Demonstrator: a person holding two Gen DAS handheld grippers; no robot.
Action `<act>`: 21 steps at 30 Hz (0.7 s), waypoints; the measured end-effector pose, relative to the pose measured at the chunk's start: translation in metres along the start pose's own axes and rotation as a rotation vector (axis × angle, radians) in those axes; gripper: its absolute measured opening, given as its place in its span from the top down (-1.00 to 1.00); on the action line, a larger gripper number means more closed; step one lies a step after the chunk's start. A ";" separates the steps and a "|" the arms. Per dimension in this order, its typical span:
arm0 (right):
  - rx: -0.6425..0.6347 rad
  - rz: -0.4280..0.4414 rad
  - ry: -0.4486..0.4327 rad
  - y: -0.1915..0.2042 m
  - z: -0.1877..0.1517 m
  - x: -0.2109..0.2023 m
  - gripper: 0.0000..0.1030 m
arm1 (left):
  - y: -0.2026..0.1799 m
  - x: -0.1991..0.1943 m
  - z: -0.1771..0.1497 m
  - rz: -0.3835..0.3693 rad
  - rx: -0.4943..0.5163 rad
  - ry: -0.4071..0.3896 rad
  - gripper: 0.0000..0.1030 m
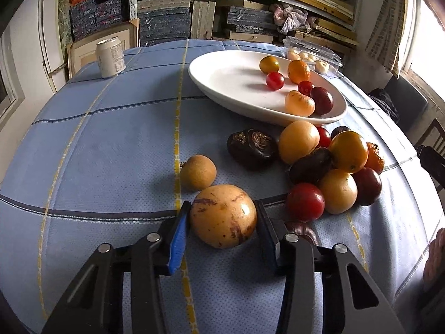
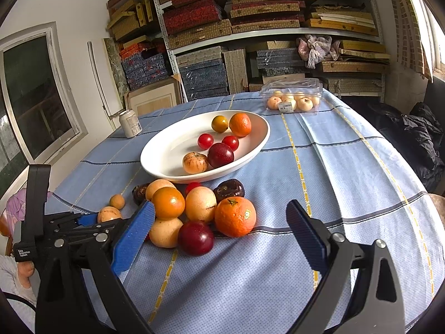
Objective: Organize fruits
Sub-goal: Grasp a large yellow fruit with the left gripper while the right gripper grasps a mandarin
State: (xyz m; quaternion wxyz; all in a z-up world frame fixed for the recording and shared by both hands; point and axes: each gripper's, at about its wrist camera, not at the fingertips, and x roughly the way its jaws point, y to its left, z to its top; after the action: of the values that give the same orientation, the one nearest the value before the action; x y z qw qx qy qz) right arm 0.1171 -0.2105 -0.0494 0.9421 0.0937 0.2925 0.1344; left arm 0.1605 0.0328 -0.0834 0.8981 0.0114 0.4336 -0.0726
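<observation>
My left gripper (image 1: 224,208) is shut on a tan speckled round fruit (image 1: 223,215) that rests on the blue tablecloth; the same gripper and fruit (image 2: 109,213) show at the left of the right wrist view. A white oval plate (image 1: 222,75) (image 2: 167,150) holds several small fruits. A pile of loose fruits (image 1: 331,164) (image 2: 194,211) lies in front of the plate. My right gripper (image 2: 219,214) is open and empty, its fingers either side of the pile's near edge, close to an orange mandarin (image 2: 235,216).
A drink can (image 1: 110,57) (image 2: 130,123) stands at the table's far left. A clear plastic box of pale fruits (image 1: 311,58) (image 2: 292,98) sits behind the plate. A small brown fruit (image 1: 198,172) lies apart. Shelves of boxes stand behind the table.
</observation>
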 end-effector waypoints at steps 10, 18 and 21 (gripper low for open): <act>-0.035 -0.040 0.057 -0.001 -0.006 0.013 -0.81 | 0.019 -0.018 0.001 0.059 -0.077 -0.056 0.12; -0.096 -0.106 0.146 0.001 -0.011 0.038 -0.27 | 0.019 -0.028 0.001 0.044 -0.077 -0.078 0.12; -0.094 -0.120 0.147 -0.001 -0.008 0.044 -0.25 | 0.018 -0.030 0.001 0.034 -0.079 -0.080 0.12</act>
State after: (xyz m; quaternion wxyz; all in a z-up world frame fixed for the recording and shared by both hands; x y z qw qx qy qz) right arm 0.1474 -0.1976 -0.0796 0.9279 0.0215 0.3592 0.0977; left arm 0.1454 0.0540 -0.0604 0.9156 -0.0197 0.3994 -0.0406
